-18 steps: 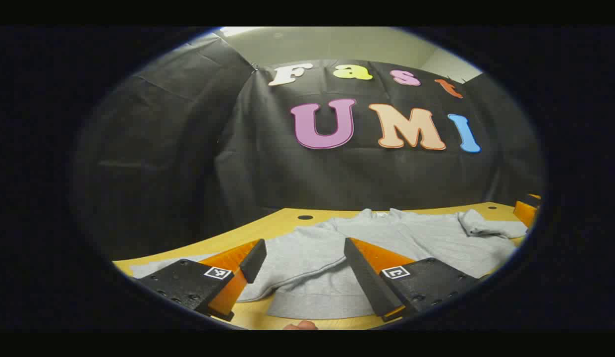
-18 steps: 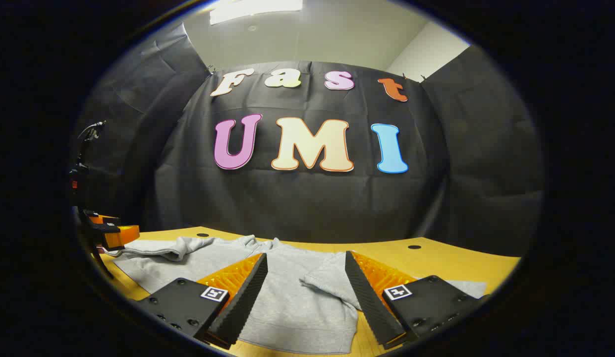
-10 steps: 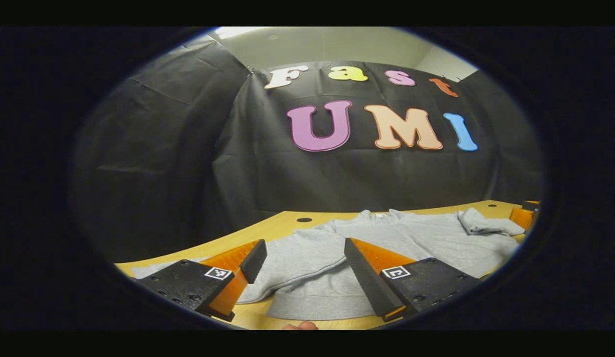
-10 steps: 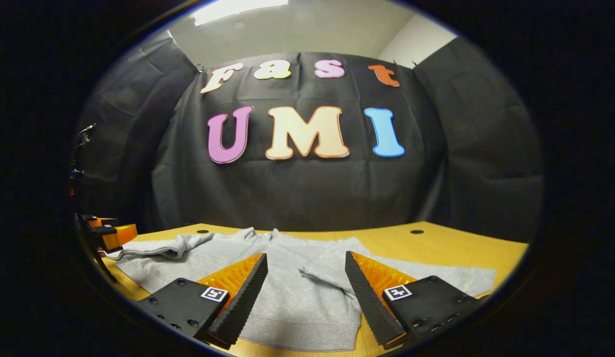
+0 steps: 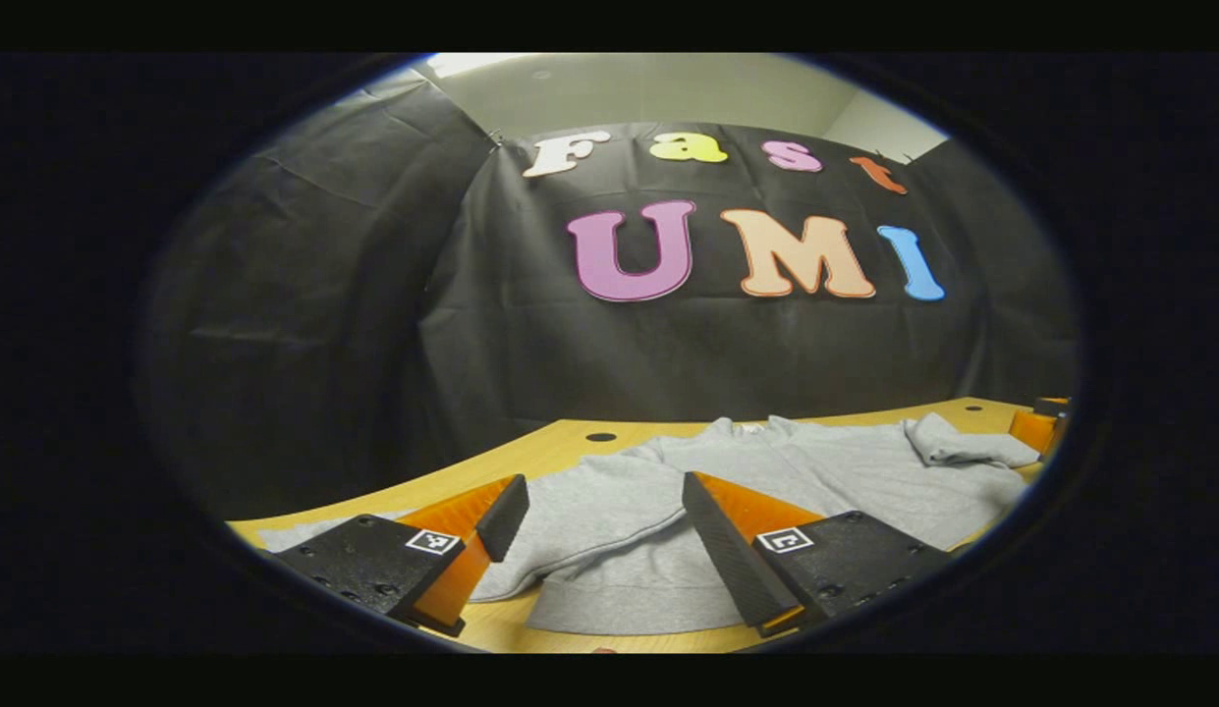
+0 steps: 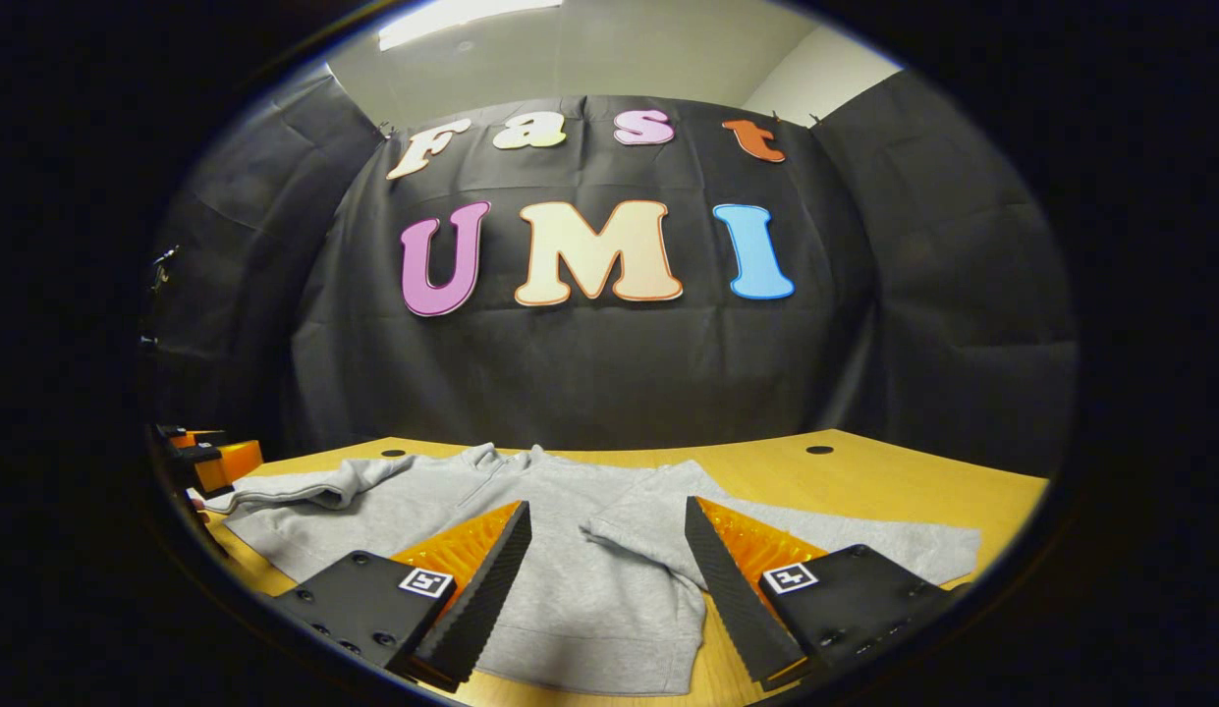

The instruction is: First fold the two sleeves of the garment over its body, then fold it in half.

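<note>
While the grey garment [image 5: 766, 471] lies spread flat on the yellow wooden table [image 6: 864, 481], both grippers hang just above its near hem with nothing between their fingers. In the left gripper view, the left gripper [image 5: 601, 550] has its fingers spread wide apart, the cloth showing in the gap beneath them; whether the tips touch the fabric I cannot tell. The garment's body runs from 6 o'clock up toward 3 o'clock, its collar [image 5: 742, 425] at the far edge near the booth's wall. One sleeve [image 5: 963, 447] is bunched over at about 3 o'clock, and just beside its end sits part of the other gripper at the edge of the view. The other sleeve [image 5: 304, 535] trails out toward 8 o'clock, behind the near finger.

In the right gripper view, the right gripper [image 6: 607, 574] is likewise spread open, empty, over the hem. A sleeve [image 6: 864, 550] stretches out toward 4 o'clock across the table, partly behind the finger there. At 9 o'clock the far sleeve lies folded in a ridge, with the left gripper just beside it. A small round hole [image 6: 819, 450] marks the tabletop at about 2 o'clock from the garment.
</note>
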`<action>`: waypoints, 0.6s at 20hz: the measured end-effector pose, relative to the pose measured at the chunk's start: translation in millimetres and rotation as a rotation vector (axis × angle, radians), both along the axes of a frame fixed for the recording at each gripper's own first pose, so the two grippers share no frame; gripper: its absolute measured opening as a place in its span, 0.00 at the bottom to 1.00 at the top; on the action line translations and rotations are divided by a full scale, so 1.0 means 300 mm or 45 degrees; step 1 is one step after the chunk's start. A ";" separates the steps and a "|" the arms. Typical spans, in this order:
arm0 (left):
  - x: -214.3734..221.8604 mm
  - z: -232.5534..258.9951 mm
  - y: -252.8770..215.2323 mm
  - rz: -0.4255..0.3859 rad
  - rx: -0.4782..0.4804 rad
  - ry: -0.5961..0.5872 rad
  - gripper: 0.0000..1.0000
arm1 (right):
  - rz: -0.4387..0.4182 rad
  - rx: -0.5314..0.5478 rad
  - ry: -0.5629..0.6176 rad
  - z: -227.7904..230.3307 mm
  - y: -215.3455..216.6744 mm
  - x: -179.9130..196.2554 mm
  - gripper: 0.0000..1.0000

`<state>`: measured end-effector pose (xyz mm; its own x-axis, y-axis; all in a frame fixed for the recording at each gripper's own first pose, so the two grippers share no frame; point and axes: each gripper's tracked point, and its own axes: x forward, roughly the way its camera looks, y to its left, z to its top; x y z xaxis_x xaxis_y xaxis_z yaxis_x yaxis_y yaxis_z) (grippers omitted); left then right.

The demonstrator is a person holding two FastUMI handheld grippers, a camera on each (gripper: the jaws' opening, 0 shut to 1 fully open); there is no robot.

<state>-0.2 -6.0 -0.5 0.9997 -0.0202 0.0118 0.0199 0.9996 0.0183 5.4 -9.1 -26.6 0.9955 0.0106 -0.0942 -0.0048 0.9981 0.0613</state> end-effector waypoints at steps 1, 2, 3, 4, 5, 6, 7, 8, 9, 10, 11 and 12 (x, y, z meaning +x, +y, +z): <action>-0.005 0.005 0.003 -0.004 -0.006 -0.007 0.94 | 0.007 0.000 -0.001 0.002 0.000 -0.004 0.98; -0.001 0.013 -0.002 -0.004 -0.006 -0.008 0.94 | 0.006 0.002 0.000 0.002 -0.010 -0.001 0.98; -0.003 0.001 -0.001 -0.005 -0.002 -0.002 0.94 | -0.002 -0.003 -0.001 0.003 -0.015 -0.003 0.98; -0.003 0.003 -0.001 -0.006 -0.007 -0.008 0.94 | -0.010 -0.002 -0.001 0.003 -0.017 -0.002 0.98; -0.004 0.007 -0.001 -0.006 -0.006 -0.007 0.94 | -0.026 -0.006 0.001 0.004 -0.024 0.001 0.98; -0.005 0.004 0.000 -0.007 -0.005 -0.005 0.93 | -0.047 -0.010 0.000 0.001 -0.035 0.001 0.98; -0.006 0.007 0.001 -0.007 -0.007 -0.008 0.94 | -0.072 -0.013 0.001 0.002 -0.049 0.002 0.98; -0.004 0.007 0.001 -0.007 -0.005 -0.006 0.94 | -0.093 -0.016 0.003 -0.002 -0.057 0.006 0.98; -0.007 0.005 0.001 -0.007 -0.006 -0.006 0.94 | -0.093 -0.016 0.001 0.000 -0.054 0.002 0.98; -0.005 0.007 0.000 -0.007 -0.007 -0.007 0.93 | -0.086 -0.016 0.000 0.001 -0.045 0.002 0.99; -0.006 0.002 0.001 -0.007 -0.006 -0.006 0.93 | -0.092 -0.020 -0.007 0.008 -0.048 0.002 0.98; -0.004 0.006 -0.002 -0.007 -0.007 -0.007 0.94 | -0.096 -0.020 -0.006 0.007 -0.057 -0.004 0.98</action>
